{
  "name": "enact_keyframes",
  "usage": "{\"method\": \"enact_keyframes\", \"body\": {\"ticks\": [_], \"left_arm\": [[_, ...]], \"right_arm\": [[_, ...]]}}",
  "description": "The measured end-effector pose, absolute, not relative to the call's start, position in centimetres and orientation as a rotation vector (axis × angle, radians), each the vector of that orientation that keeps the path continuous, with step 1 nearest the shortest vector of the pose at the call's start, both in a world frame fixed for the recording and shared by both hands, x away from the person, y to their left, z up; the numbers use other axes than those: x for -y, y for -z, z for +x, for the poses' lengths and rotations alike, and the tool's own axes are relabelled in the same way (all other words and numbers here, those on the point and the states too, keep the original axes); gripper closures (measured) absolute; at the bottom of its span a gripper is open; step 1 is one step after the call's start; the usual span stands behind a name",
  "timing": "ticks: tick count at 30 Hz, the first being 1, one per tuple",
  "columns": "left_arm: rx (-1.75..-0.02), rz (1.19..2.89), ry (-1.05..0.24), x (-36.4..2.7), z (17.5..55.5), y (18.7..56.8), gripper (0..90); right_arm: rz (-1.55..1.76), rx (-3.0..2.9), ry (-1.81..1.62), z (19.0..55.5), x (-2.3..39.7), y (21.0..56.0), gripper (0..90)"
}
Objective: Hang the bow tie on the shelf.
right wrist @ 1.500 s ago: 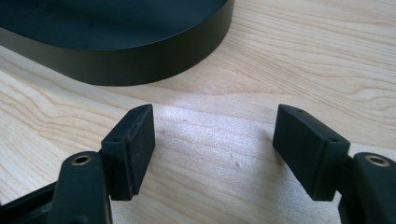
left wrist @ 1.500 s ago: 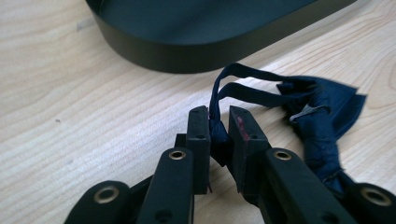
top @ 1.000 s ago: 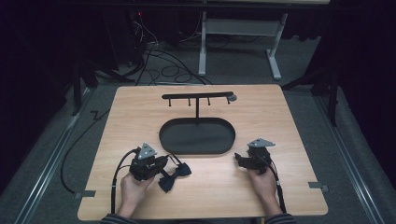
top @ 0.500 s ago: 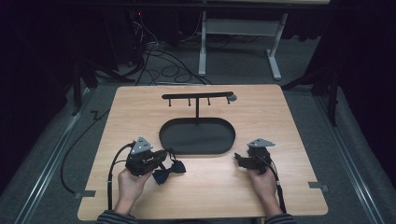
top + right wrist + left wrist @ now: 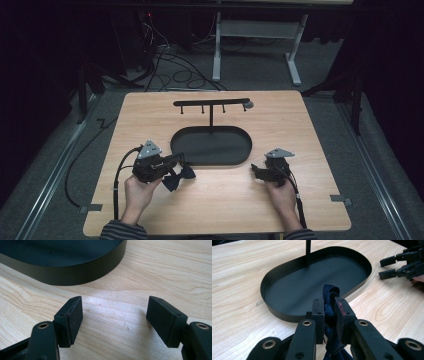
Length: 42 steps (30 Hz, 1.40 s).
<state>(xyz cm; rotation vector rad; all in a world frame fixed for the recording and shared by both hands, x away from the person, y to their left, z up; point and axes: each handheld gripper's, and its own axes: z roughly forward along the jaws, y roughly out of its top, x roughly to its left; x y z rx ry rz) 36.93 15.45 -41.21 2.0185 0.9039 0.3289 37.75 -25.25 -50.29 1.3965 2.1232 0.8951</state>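
left gripper (image 5: 176,162) is pinching a dark blue bow tie (image 5: 179,176), hanging just off the table | black tray (image 5: 240,160) is lying just beyond it, long axis crosswise | right gripper (image 5: 257,170) is resting with jaws apart, holding nothing

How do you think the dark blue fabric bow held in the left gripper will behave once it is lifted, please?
The bow is probably floppy: its cloth bunches between the left gripper jaws. It looks light, so it should lift easily. Its loose ends may droop toward the table.
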Motion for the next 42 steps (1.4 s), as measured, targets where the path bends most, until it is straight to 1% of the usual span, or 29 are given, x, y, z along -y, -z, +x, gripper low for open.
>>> {"method": "enact_keyframes", "body": {"ticks": [22,42], "left_arm": [[-0.863,2.018,-0.366,-15.1,38.0,38.3,78.7],[-0.868,2.01,-0.354,-15.1,39.2,37.3,78.5]], "right_arm": [[1.394,-2.127,-0.898,37.7,25.3,50.3,30.8],[1.392,-2.13,-0.9,37.7,25.2,50.3,30.7]]}}
